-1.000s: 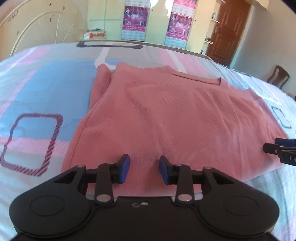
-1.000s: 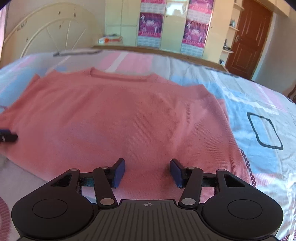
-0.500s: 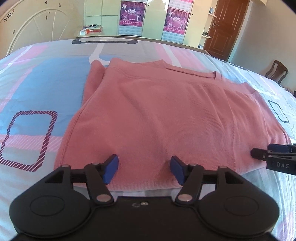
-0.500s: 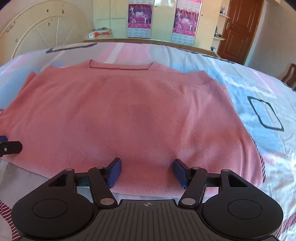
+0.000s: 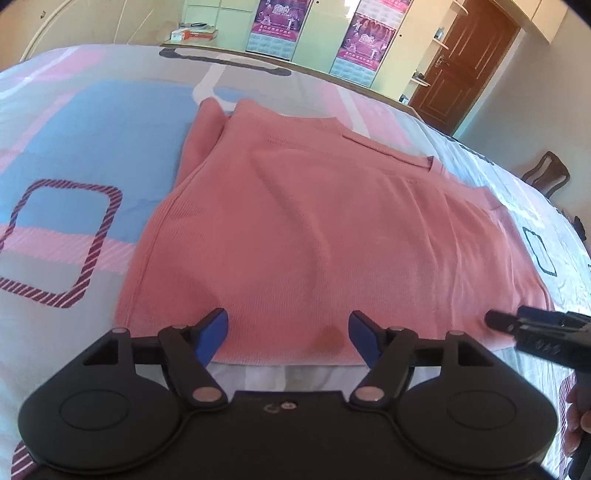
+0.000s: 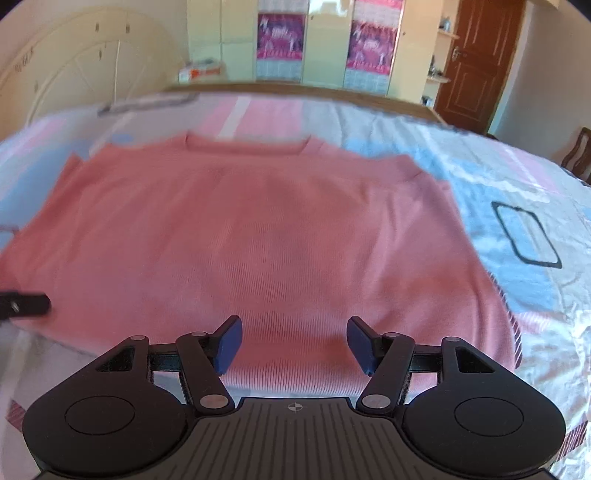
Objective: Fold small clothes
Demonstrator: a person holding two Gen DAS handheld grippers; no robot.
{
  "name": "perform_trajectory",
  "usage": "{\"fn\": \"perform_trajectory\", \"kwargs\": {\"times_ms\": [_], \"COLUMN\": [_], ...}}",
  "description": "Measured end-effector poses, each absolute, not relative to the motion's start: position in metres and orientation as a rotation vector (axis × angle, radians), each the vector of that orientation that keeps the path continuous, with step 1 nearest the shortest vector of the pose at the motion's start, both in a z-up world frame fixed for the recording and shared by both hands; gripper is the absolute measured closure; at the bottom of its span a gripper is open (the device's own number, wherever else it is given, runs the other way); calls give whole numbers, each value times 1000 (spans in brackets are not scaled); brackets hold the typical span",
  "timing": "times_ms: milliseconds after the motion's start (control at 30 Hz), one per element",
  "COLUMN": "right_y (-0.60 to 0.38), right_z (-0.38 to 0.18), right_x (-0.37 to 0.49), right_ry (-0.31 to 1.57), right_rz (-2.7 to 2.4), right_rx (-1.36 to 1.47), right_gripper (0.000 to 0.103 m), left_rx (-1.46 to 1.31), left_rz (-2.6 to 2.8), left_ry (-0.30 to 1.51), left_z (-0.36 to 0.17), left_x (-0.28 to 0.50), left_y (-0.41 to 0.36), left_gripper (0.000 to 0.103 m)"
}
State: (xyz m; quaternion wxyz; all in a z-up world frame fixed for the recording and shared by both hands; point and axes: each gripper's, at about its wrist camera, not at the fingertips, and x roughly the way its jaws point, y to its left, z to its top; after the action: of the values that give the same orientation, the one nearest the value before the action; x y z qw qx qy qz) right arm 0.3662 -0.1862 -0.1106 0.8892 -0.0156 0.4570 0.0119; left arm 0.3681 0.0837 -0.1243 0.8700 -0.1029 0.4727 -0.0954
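Note:
A salmon-pink knit top point(image 5: 325, 236) lies flat on the bed, neckline at the far side, its left sleeve folded in along the left edge; it also shows in the right wrist view point(image 6: 266, 236). My left gripper point(image 5: 288, 334) is open and empty, its blue pads just over the near hem toward the left. My right gripper point(image 6: 293, 343) is open and empty over the near hem toward the right. Its tip shows in the left wrist view point(image 5: 524, 325). The left gripper's tip shows at the left edge of the right wrist view point(image 6: 26, 304).
The bedsheet point(image 5: 85, 147) is patterned in blue, pink and grey with striped rounded squares. A headboard point(image 6: 74, 74), wardrobe doors with posters point(image 5: 280, 22), a brown door point(image 5: 469, 62) and a chair point(image 5: 546, 173) stand beyond the bed.
Both grippers have drawn back toward the near hem, and both sets of jaws have opened wider. The top has not moved.

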Motion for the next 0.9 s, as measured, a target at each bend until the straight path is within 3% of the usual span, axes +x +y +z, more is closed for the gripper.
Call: {"fn": "perform_trajectory", "kwargs": {"times_ms": [367,500,767,900], "right_y": [-176,-172,-180,-184], "right_z": [-85,-93,-116,-105], "right_x": [391,400,403,405], "right_ry": [849,848,907,851], "right_rz": [125,168,218,225], "right_rx": [9,-3,-19,-27], "right_gripper": [39,35,34,34], "left_rx": [-421,-484,-508,-614], "left_rz": [-138,-93,-48,-52], "left_ry": [1013,1032,1020,999], "left_z": [-119,-122,-128,-135], "left_x": [357,349,339,346], "left_y": [104,105,95,94], "left_gripper": [32,32,31,27]}}
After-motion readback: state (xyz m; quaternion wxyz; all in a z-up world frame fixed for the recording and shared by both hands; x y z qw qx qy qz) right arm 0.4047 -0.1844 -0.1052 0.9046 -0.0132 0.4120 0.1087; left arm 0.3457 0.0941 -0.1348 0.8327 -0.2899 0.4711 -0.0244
